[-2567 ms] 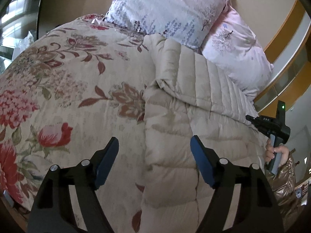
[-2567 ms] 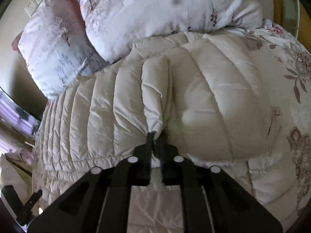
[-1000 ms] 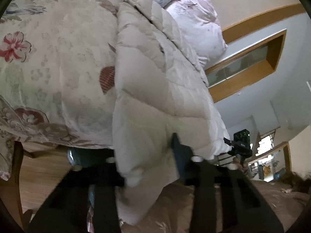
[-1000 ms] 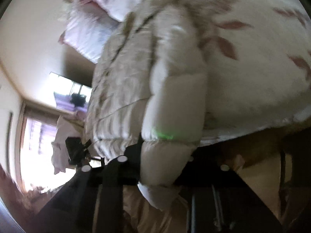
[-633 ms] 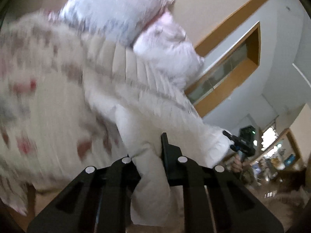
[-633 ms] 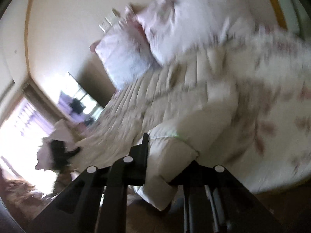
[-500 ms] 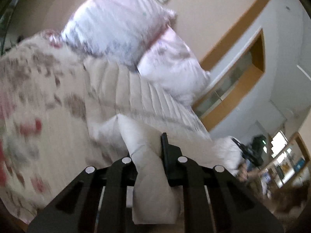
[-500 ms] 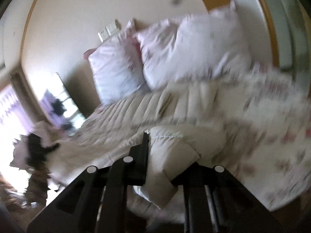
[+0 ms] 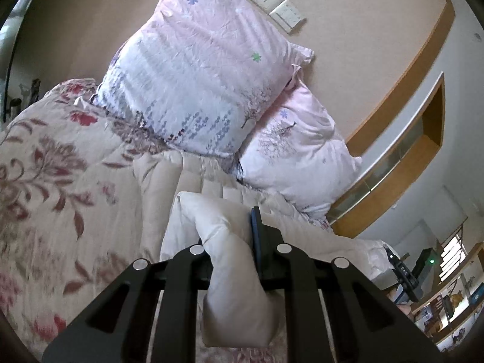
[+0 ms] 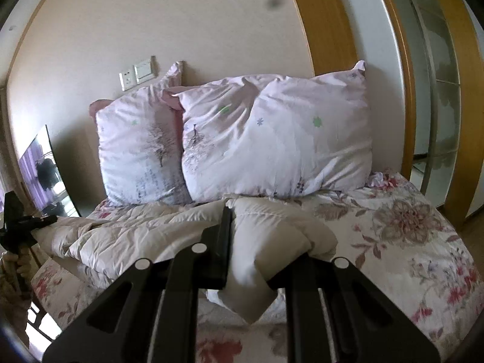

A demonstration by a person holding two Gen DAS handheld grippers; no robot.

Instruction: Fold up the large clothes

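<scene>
**Hem lifted for the fold toward the pillows**

On the bed, under its flowered cover, the cream puffer coat lies lengthwise, its far end against the two pink pillows at the wall. The near end is raised off the cover and hangs between my two tools.

My left gripper is clamped on one corner of that near end; a thick wad of padding bulges through the jaws and droops below them. My right gripper is clamped likewise on the other corner, with a similar wad hanging.

Assessment: the step in hand appears to be carrying the hem forward over the body. To do it well, I should keep both corners level and equally tensioned, travel together, and lay the edge square near the collar end. Risk: bulky padding may slip from the jaws; uneven travel would skew the fold. The wall sockets are irrelevant.
</scene>
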